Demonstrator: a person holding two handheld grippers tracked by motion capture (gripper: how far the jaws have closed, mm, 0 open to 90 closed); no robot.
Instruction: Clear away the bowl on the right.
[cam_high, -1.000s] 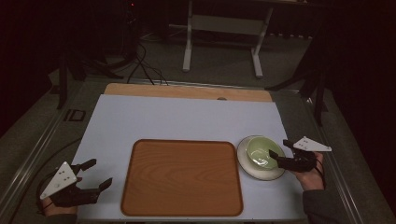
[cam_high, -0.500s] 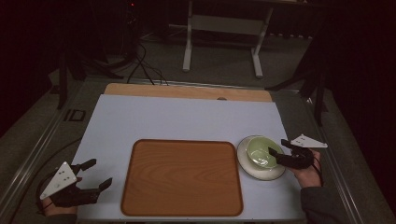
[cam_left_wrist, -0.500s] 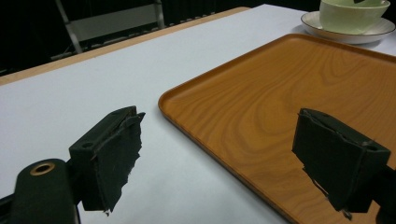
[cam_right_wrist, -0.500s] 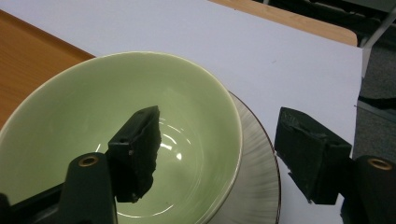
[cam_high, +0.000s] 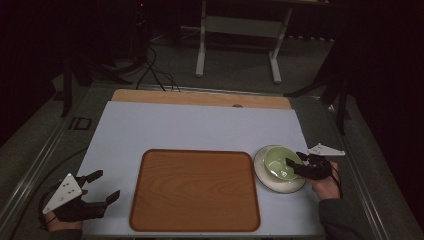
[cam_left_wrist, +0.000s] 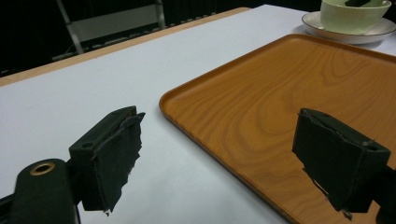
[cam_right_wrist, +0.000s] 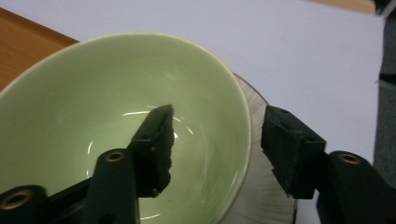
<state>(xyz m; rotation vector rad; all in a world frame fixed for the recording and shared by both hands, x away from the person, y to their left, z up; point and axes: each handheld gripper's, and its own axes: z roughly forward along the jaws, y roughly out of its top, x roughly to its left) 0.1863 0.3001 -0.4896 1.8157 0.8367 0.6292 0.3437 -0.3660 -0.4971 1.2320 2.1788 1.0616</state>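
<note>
A pale green bowl (cam_high: 276, 161) sits on a white saucer (cam_high: 265, 180) at the right of a wooden tray (cam_high: 195, 190). My right gripper (cam_high: 294, 162) straddles the bowl's near right rim. In the right gripper view one jaw hangs inside the bowl (cam_right_wrist: 93, 102) and the other outside, above the saucer (cam_right_wrist: 256, 186). The right gripper (cam_right_wrist: 219, 114) has just been closing, with the rim between its pads, and gaps still show on both sides. My left gripper (cam_high: 107, 184) rests open and empty at the table's front left, left of the tray (cam_left_wrist: 280, 84).
A white sheet (cam_high: 200, 130) covers the table, with a wooden strip (cam_high: 200, 98) along its far edge. A metal stand (cam_high: 240, 30) is on the dark floor beyond. In the left gripper view the bowl (cam_left_wrist: 352, 16) is far off at the top right.
The right gripper has shifted a little left onto the bowl's rim and its jaws have narrowed around it. The left gripper has stayed in place.
</note>
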